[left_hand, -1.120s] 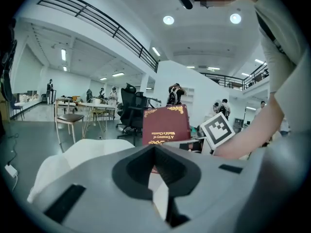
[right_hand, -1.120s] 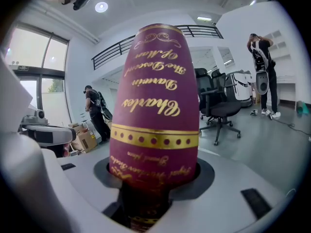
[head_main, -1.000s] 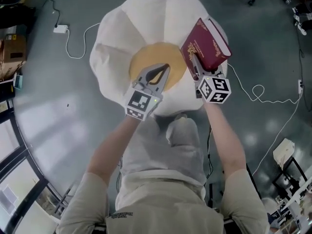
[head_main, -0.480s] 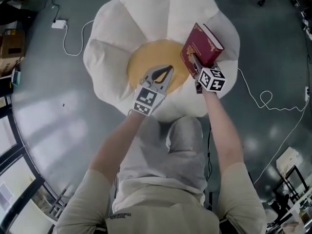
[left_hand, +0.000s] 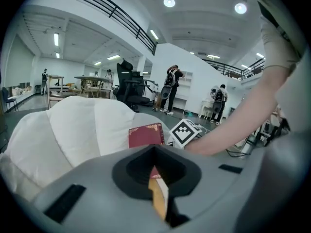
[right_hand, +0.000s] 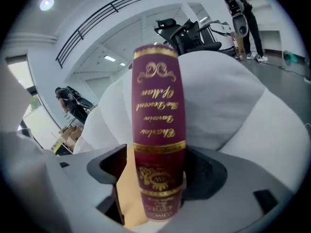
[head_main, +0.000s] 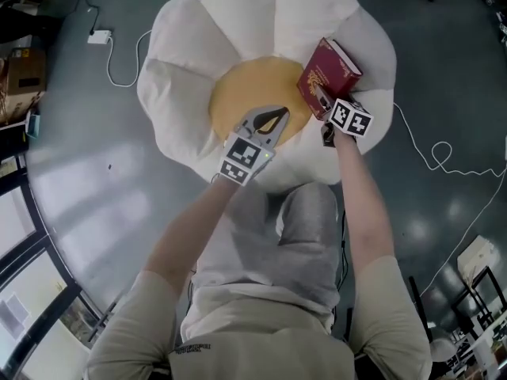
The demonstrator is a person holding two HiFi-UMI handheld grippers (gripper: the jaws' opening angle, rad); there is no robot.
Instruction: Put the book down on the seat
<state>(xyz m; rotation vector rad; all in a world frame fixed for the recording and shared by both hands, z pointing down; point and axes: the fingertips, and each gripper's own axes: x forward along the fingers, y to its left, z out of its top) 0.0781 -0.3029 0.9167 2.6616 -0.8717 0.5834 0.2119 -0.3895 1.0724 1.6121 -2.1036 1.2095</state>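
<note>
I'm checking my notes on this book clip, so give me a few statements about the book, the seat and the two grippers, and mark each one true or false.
1. The book has a red cover with gold lettering. True.
2. The book stands between the tongs of the left gripper. False: it stands between the tongs of the right gripper, which are opening. The left tongs are together and hold nothing.
3. The seat has a yellow middle with white cushions round it. True.
4. The left gripper hangs over the bare floor. False: it is over the seat's yellow middle.
</note>
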